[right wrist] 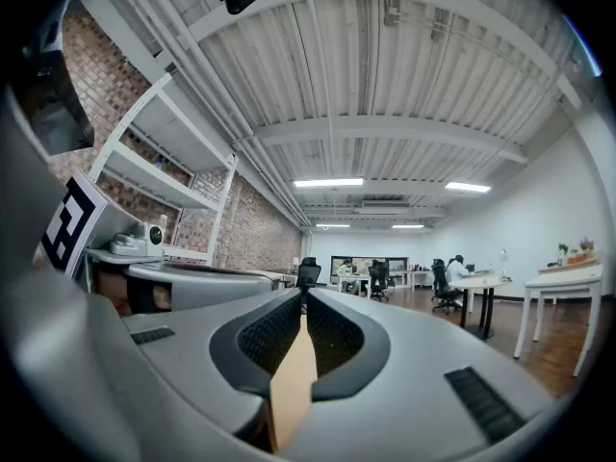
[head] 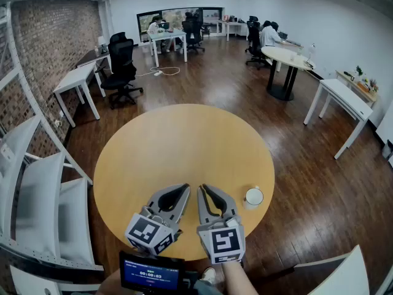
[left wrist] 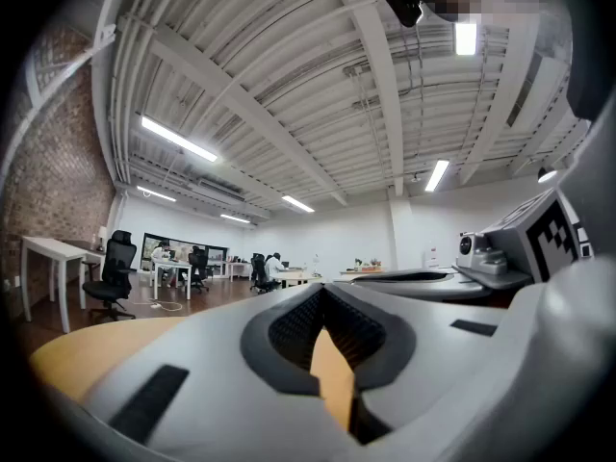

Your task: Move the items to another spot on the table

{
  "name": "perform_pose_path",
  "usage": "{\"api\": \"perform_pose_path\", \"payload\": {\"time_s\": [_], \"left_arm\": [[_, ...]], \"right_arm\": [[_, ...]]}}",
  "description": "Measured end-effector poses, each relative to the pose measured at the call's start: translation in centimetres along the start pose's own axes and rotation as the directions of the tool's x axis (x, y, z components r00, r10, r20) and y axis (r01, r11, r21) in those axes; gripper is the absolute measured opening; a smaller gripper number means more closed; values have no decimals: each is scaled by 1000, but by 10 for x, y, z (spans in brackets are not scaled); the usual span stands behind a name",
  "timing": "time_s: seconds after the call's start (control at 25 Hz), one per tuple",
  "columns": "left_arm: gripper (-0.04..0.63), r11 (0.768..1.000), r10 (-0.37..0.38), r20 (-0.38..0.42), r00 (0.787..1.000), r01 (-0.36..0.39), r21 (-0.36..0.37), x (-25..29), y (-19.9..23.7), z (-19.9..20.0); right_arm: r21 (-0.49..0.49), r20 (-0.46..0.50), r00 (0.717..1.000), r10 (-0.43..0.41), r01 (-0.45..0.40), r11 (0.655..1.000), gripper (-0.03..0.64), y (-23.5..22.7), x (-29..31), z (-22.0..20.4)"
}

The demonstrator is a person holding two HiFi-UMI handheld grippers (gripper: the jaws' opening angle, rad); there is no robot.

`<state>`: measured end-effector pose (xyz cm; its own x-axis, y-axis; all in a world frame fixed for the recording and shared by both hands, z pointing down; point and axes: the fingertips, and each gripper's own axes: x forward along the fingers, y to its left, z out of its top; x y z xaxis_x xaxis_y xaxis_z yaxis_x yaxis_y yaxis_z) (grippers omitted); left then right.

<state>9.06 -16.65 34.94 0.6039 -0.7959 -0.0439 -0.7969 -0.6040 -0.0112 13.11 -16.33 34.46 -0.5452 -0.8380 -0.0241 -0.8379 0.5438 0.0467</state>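
Both grippers sit low over the table (head: 184, 134) at its near edge, approx. mid-width. They lie side by side, pointing level & fwd toward the table's far side. The left gripper (head: 185, 188) angles slightly inward, w/ its marker cube (head: 150, 233) at the back, just over the table's near rim. Its own view shows the two jaws brought together at the tips. Only a sliver of tabletop shows thru the hollow btwn the ribbed pads, and nothing is gripped. The right gripper (head: 201, 188) mirrors it, also angled a bit inward, so the two sets of tips sit close together, though contact can't be told. Its jaws are likewise clenched tip to tip w/ nothing btwn them, just tabletop showing thru the gap. The person's forearm (head: 241, 279) comes up from below the table's near rim, approx. in line w/ the right gripper. The left arm is covered by its gripper & a small screen (head: 152, 274) w/ a blue display, which sits just off the table's near rim. The cup (head: 253, 196), white, stands upright on the table's near-right part, close to the rim. It is just beside the right gripper's outer side but apart from it. Beyond the table's far side are wood floor (head: 202, 85), white desks (head: 77, 78), black office chairs (head: 123, 66) & seated ppl (head: 267, 35) in the bkgd. To the table's left are shelving (head: 37, 195) & a brick wall (head: 49, 42).
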Motion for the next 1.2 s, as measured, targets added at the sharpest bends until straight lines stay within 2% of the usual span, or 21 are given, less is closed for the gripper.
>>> {"api": "perform_pose_path", "payload": {"time_s": [0.56,0.68,1.0,1.2], "left_arm": [[2,997,-71,-17,997,71,-16,105,-91,-35],[2,996,-86,-21,996,86,-19,116,-101,-43],[2,995,-98,-31,995,97,-36,135,-111,-59],[2,994,-103,-57,993,101,-37,143,-111,-81]], "right_arm": [[-20,-26,986,-163,162,987,28,-132,-49,-37],[-26,-27,981,-195,194,981,29,-147,-54,-44],[-40,-58,975,-214,212,976,31,-166,-55,-67],[-18,-107,970,-219,218,976,129,-174,-51,-101]]}}
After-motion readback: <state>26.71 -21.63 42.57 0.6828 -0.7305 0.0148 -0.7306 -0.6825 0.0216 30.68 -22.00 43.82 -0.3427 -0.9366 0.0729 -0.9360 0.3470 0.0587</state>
